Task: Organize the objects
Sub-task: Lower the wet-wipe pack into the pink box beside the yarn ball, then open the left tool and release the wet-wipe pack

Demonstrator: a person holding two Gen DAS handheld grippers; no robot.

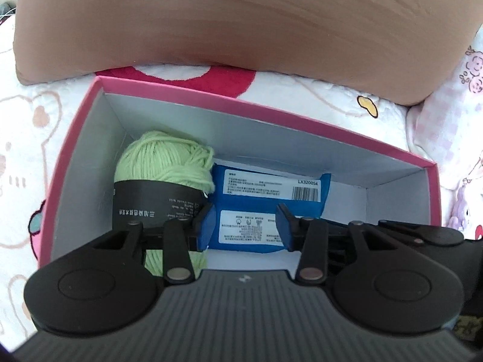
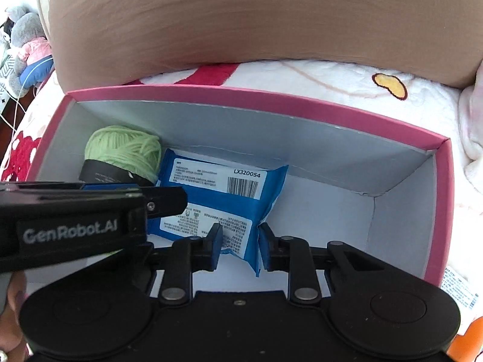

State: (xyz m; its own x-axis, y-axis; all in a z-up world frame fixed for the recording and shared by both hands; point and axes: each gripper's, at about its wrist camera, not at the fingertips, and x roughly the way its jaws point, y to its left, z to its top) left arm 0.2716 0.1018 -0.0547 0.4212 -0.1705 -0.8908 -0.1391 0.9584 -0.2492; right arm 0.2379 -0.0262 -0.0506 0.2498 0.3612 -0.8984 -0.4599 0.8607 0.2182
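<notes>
An open pink box (image 1: 271, 114) (image 2: 271, 99) with a grey inside lies on a bed. Inside it, a green yarn ball (image 1: 163, 163) (image 2: 123, 147) with a black band sits at the left end. A blue packet (image 1: 256, 187) (image 2: 217, 193) with white labels lies next to the yarn. My left gripper (image 1: 245, 226) reaches into the box, its blue pads against the packet's two sides. In the right wrist view the left gripper (image 2: 169, 200) comes in from the left over the packet. My right gripper (image 2: 240, 242) is shut on the packet's near right corner, which crinkles between the pads.
A large brown pillow (image 1: 241, 24) (image 2: 256, 15) lies just behind the box. A cartoon-printed bedspread (image 1: 30, 150) surrounds it. A grey stuffed toy (image 2: 27, 39) sits far left. The box floor right of the packet is bare. A labelled wrapper (image 2: 459, 289) lies outside the right wall.
</notes>
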